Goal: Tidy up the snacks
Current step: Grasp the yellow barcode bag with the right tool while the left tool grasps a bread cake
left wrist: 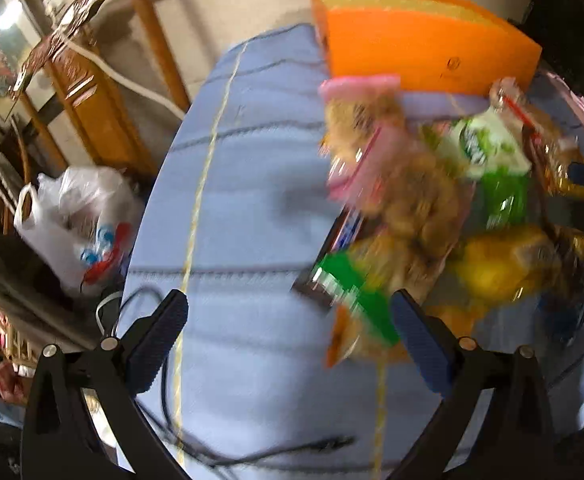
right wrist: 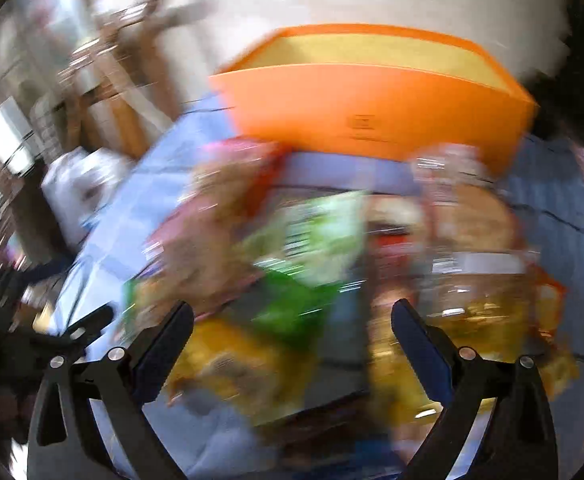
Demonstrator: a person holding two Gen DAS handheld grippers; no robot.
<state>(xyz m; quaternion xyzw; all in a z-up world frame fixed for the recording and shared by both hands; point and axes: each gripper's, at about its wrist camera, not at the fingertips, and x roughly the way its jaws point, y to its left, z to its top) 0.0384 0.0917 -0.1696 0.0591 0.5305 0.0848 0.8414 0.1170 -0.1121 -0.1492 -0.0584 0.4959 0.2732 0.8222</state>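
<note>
We see a table (left wrist: 252, 184) under a pale blue cloth, and its left edge curves from the far end toward the camera. Beyond this edge the room is full: a white bag (left wrist: 76, 224) stands just beside the table, and a wooden cabinet (left wrist: 88, 100) is behind it.

The left tongs (left wrist: 288, 336) are spread wide and hold nothing. Under them the cloth is bare, so the left half of the table gives open room. A black cable (left wrist: 252, 454) lies on the cloth near the camera.

The snacks (left wrist: 431, 208) lie in a loose heap on the right half of the table. In the heap we can tell a pink packet (left wrist: 355, 92), a green and white packet (left wrist: 487, 156) and a yellow one (left wrist: 495, 264); the others are too blurred to name. The heap reaches close to the right finger of the left tongs.

An orange box (left wrist: 423, 56) stands at the far end of the table, open at the top, just behind the heap. Its left side comes near the far edge of the cloth.

The right tongs (right wrist: 292, 340) are spread too and empty. They hang above the snacks (right wrist: 292, 264), with the box (right wrist: 371, 108) straight ahead. This view is strongly blurred, so we cannot tell single packets there. Right of the heap some bare cloth shows.
</note>
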